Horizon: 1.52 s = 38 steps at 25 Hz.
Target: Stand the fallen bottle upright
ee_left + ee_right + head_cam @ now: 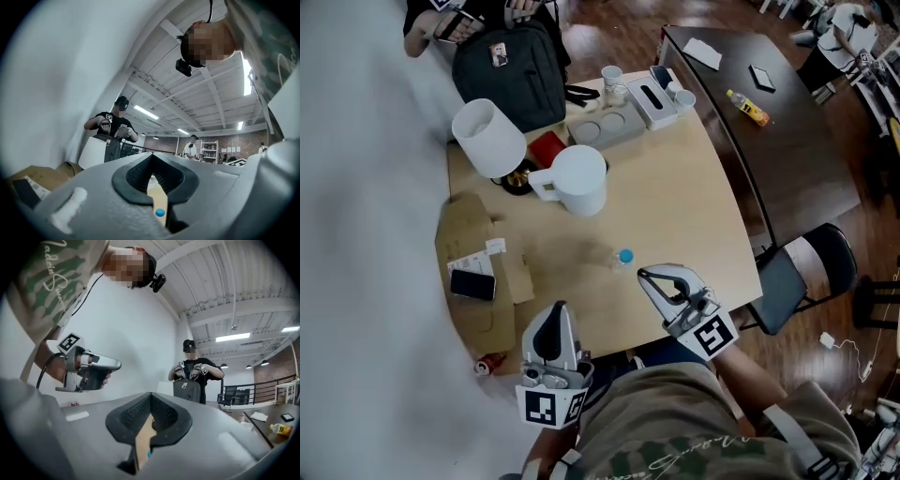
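- The left tool (556, 307), lower left of centre in the head view, has its jaws closed on nothing; it hangs over the near side of the counter (694, 216), well apart from the bottle
- The bottle (617, 259), at mid-frame, turns its blue cap (625, 255) straight up at the overhead camera, so I judge it to be standing upright on the counter, with nothing touching it
- The right tool (643, 274), just below and right of the bottle, has its jaws together and empty, near the bottle but clear of it
- The task looks done: what is left, as I judge it, is only to see that the bottle stands steady
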Motion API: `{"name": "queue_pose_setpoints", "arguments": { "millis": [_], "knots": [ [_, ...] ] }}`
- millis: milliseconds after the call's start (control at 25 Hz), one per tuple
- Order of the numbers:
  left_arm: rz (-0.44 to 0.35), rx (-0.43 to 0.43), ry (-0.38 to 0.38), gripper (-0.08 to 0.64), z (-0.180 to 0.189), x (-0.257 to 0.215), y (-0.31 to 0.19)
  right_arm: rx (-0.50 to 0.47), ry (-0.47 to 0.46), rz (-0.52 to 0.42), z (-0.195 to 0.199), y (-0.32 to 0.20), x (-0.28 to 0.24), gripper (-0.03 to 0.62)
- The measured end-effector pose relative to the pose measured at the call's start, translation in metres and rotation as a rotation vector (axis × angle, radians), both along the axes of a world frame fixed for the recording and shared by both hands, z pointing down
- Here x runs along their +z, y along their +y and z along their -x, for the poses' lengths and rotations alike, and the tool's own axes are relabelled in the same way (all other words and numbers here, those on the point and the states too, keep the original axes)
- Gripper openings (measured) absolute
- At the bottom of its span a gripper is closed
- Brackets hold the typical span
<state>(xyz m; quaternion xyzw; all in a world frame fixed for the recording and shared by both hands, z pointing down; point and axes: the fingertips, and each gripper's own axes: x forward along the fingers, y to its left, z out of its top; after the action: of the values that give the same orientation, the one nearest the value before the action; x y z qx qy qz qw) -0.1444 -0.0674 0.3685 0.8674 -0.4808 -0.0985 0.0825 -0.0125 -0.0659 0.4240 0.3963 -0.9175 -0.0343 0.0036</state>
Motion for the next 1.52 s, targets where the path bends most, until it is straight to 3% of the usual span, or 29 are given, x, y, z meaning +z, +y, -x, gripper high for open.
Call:
{"name": "queue_pose_setpoints", "arguments": {
  "millis": [320, 560, 880, 1000, 1160, 1520],
  "knots": [
    [-0.064, -0.091, -0.035, 0.003, -0.008, -0.028, 0.053, 0.013, 0.075, 0.018, -0.028, 0.031, -0.009, 0.003],
    [-0.046, -0.153, -0.050, 0.003, -0.026, -0.025, 0.110, 0.017, -0.032, 0.063, -0.054, 0.072, -0.018, 0.003],
    [-0.066, -0.116, -0.047, 0.005, -0.034, -0.028, 0.153, 0.010, -0.018, 0.047, -0.047, 0.119, -0.034, 0.003],
    [-0.088, -0.078, -0.047, 0.005, -0.030, -0.036, 0.159, 0.052, -0.019, 0.053, -0.043, 0.132, -0.045, 0.003],
    [-0.091, -0.079, -0.028, 0.005, -0.015, -0.036, 0.159, 0.082, 0.029, 0.034, -0.034, 0.136, -0.048, 0.003],
    [-0.099, -0.058, -0.022, 0.003, -0.003, -0.043, 0.160, 0.110, 0.010, -0.019, -0.023, 0.145, -0.069, 0.003]
  ]
}}
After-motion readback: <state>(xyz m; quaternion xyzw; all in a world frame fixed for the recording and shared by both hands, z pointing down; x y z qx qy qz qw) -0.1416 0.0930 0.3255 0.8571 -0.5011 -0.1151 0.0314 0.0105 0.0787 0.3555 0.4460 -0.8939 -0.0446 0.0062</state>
